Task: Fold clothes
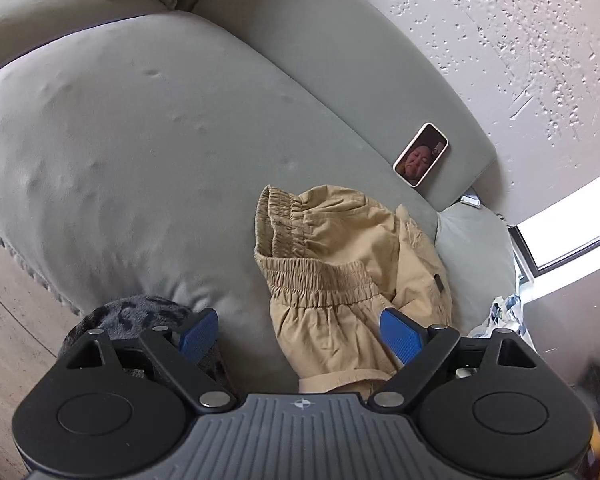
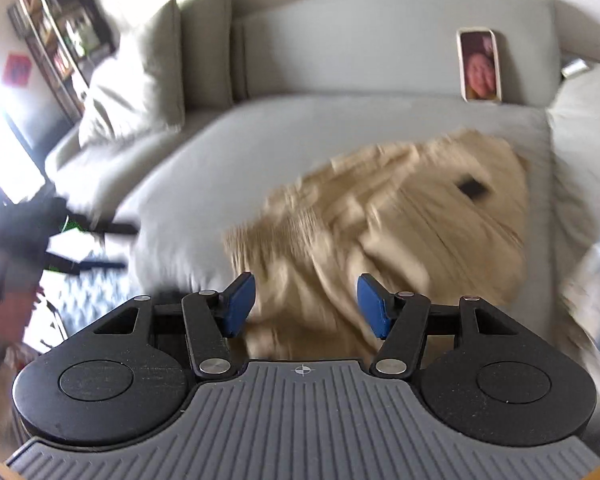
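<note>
Tan trousers (image 1: 352, 276) lie bunched on the grey sofa seat (image 1: 140, 152), elastic waistband up and gaping, toward the seat's right end. Left claw (image 1: 300, 334) spread wide above the near edge of the fabric, nothing held, right pad just over the cloth. Right claw (image 2: 306, 306) is parted about halfway, gripping nothing, trousers (image 2: 400, 216) blurred beneath and beyond it. A phone (image 1: 420, 155) leans against the backrest behind the heap, well apart
</note>
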Available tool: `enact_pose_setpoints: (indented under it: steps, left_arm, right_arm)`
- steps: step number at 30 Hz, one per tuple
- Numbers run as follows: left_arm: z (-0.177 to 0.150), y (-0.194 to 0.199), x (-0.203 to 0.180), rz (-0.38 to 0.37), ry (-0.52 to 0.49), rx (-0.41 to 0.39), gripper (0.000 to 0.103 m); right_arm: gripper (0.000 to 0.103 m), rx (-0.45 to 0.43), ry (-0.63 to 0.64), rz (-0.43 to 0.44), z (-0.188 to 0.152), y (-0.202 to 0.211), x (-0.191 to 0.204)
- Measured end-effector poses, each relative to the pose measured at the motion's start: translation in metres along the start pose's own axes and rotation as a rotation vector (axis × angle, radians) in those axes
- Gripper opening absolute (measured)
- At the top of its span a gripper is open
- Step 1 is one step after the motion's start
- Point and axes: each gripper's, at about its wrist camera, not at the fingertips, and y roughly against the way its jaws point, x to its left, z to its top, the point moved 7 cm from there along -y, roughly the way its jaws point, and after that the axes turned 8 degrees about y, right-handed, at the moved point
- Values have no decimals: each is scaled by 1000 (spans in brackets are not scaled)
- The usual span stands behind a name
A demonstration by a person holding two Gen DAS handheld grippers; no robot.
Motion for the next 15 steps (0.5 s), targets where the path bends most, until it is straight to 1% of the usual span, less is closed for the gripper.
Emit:
enact_pose_setpoints:
  steps: [2, 5, 8, 11, 12, 13, 14, 15]
  left_arm:
    - [-1, 0, 5, 12, 2, 1, 87]
    - [0, 1, 16, 24, 20, 7, 87]
    - [1, 1, 26, 33, 38, 14, 87]
    - [3, 1, 33, 35, 49, 20, 87]
    - [3, 0, 34, 34, 53, 22, 87]
    - [4, 0, 35, 33, 56, 25, 87]
    - [6, -2, 35, 32, 55, 28, 87]
    - [8, -3, 34, 32, 51, 31, 87]
  right_arm:
    - [63, 6, -9, -7, 15, -35, 0]
    - [63, 58, 32, -43, 31, -87, -1]
    - [62, 128, 131, -82, 37, -132, 1]
    - [63, 228, 177, -70, 31, -164, 0]
    - [48, 232, 183, -56, 29, -166, 0]
    - [27, 222, 189, -33, 29, -163, 2]
    - [9, 207, 196, -11, 29, -158, 5]
    - [9, 184, 204, 12, 29, -148, 8]
